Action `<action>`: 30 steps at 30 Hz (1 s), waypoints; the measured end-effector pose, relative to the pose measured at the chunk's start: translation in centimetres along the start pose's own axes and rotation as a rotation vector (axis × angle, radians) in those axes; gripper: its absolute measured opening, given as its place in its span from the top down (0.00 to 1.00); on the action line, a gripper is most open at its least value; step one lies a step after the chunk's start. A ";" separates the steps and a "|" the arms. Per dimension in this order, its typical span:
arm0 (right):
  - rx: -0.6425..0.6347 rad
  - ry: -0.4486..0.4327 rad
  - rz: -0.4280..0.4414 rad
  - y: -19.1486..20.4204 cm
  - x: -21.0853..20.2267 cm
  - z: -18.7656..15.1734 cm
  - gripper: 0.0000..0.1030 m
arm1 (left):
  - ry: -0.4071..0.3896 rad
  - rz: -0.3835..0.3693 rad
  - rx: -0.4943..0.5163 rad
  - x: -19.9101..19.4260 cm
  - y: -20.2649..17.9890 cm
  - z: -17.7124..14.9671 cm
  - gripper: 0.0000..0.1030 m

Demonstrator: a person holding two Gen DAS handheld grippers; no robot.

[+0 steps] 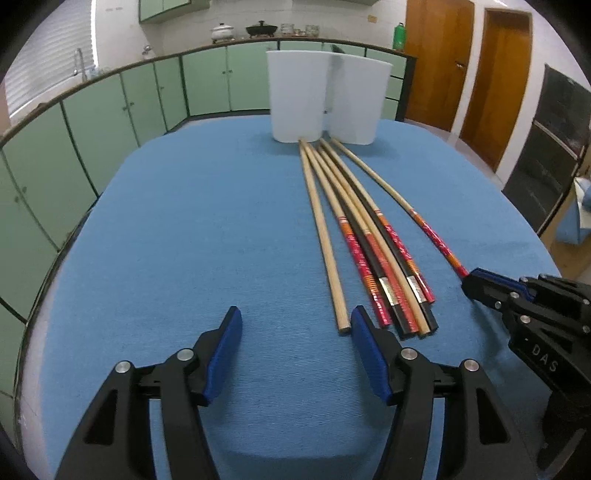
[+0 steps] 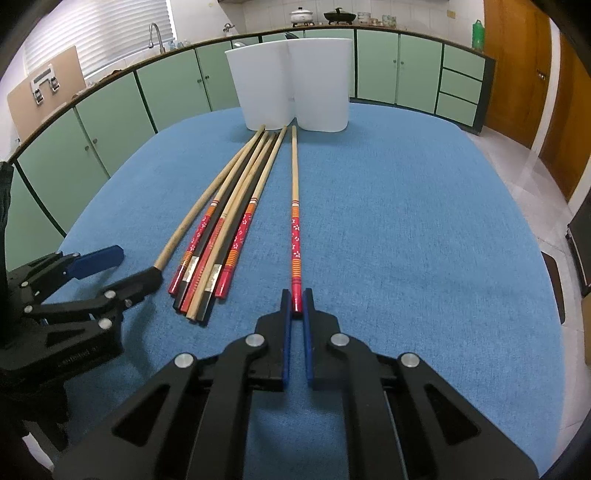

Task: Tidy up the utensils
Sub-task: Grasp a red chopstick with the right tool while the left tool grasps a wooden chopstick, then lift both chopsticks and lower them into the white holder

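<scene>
Several chopsticks (image 1: 369,240) (image 2: 221,221), plain wood, black and red-patterned, lie fanned on the blue tablecloth (image 1: 184,221) with their tips toward two white holder cups (image 1: 295,96) (image 2: 321,81). One red-patterned chopstick (image 2: 295,229) (image 1: 436,240) lies apart to the right. My right gripper (image 2: 296,295) (image 1: 469,280) is shut on its red end. My left gripper (image 1: 295,314) (image 2: 125,266) stands open over the cloth, left of the bundle. Its right finger (image 1: 369,354) sits at the end of the plain wooden chopstick (image 1: 325,240). Nothing is gripped between its pads.
Green cabinets (image 1: 110,110) curve around behind the table. A counter with pots (image 2: 303,14), a faucet (image 2: 155,33) and a green bottle (image 2: 477,33) runs along the back. Wooden doors (image 1: 436,55) stand at the right. The table's edge runs close on both sides.
</scene>
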State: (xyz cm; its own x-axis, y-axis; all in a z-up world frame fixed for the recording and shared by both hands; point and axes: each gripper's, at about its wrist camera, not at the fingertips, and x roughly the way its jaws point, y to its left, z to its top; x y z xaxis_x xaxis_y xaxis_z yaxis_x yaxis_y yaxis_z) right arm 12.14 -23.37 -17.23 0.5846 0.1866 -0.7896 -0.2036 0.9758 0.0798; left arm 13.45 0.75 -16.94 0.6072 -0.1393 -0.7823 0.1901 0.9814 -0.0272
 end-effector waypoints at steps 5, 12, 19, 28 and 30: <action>0.003 0.003 0.004 -0.1 0.1 0.0 0.94 | 0.001 0.006 -0.018 0.1 0.4 0.1 0.40; 0.022 0.004 0.030 -0.7 0.2 0.1 0.94 | 0.001 -0.002 -0.008 0.5 -0.2 0.4 0.52; 0.028 -0.008 0.037 -0.7 -0.2 0.1 0.95 | -0.005 -0.056 -0.019 0.4 -0.5 0.5 0.93; 0.000 -0.111 0.025 -1.0 -4.2 1.5 0.95 | -0.110 -0.059 -0.025 -3.7 -0.1 1.7 0.94; -0.009 -0.148 0.025 -1.1 -5.7 2.2 0.95 | -0.152 -0.053 -0.020 -5.3 0.1 2.3 0.93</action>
State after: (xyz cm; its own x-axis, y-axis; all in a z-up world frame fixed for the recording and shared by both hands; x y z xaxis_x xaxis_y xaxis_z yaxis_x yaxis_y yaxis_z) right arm 10.77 -25.26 -11.49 0.6883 0.2264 -0.6892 -0.2261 0.9697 0.0928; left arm 12.08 1.28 -11.38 0.7066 -0.2083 -0.6762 0.2109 0.9743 -0.0797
